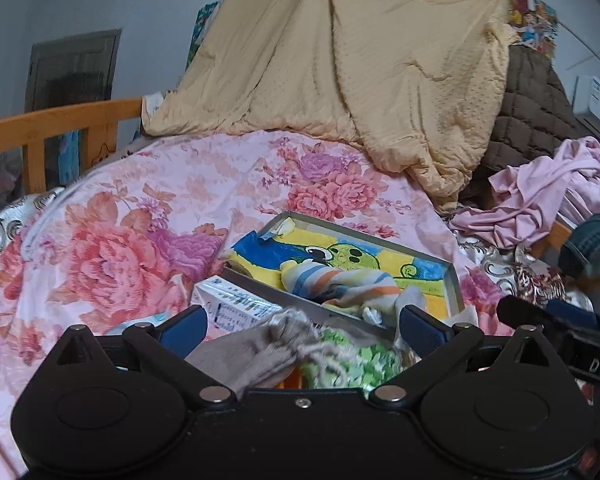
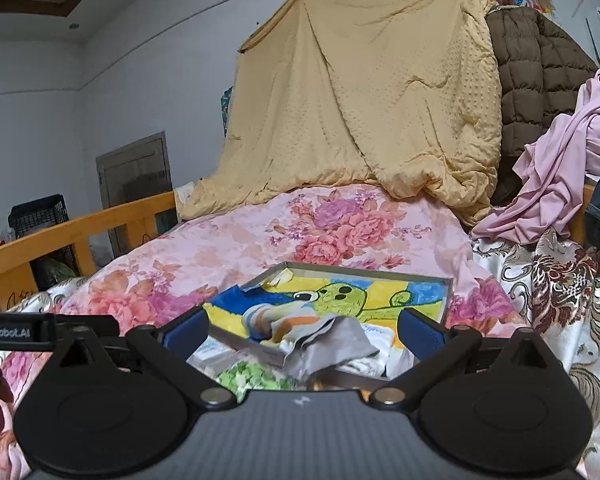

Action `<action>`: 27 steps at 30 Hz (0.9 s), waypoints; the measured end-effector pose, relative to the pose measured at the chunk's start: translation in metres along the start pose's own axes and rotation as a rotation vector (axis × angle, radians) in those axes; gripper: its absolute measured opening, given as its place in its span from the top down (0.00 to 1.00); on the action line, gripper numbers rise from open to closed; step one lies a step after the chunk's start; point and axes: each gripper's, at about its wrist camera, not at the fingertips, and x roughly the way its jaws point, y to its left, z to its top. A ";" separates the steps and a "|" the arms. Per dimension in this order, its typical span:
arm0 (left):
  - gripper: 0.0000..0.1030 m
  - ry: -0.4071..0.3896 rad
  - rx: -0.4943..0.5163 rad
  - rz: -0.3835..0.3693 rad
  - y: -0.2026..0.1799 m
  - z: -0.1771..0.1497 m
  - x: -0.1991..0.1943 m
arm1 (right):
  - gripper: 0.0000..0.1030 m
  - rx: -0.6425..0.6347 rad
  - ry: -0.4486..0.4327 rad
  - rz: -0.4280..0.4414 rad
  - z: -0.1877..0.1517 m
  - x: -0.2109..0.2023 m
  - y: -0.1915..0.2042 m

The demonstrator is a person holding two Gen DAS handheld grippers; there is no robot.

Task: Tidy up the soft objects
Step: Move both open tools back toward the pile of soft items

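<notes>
I've got both the left gripper (image 1: 303,326) and right gripper (image 2: 303,332) spread wide, holding nothing, just short of the tray (image 1: 455,280), where the striped sock (image 1: 339,280) lies inside its near edge: light, limp, best pinched at a bunched fold.

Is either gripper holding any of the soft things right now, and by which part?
Neither. The left gripper and right gripper both stand open; the grey cloth lies loose between the right fingers.

Home bedroom, wooden bed rail (image 2: 80,224), floral quilt (image 1: 140,208), hung yellow blanket (image 2: 379,100), heaped clothes (image 2: 559,184)
</notes>
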 end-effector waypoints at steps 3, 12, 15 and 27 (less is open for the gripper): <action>0.01 -0.007 0.016 -0.009 0.005 -0.009 -0.014 | 0.00 0.002 0.008 0.003 -0.005 -0.011 0.007; 0.01 0.021 -0.052 -0.043 0.028 -0.041 -0.050 | 0.00 0.020 0.069 0.006 -0.023 -0.042 0.027; 0.01 0.028 -0.055 -0.048 0.034 -0.050 -0.059 | 0.00 0.062 0.105 0.013 -0.029 -0.048 0.028; 0.01 0.147 -0.108 -0.109 0.051 -0.070 -0.062 | 0.00 0.121 0.223 0.004 -0.048 -0.060 0.037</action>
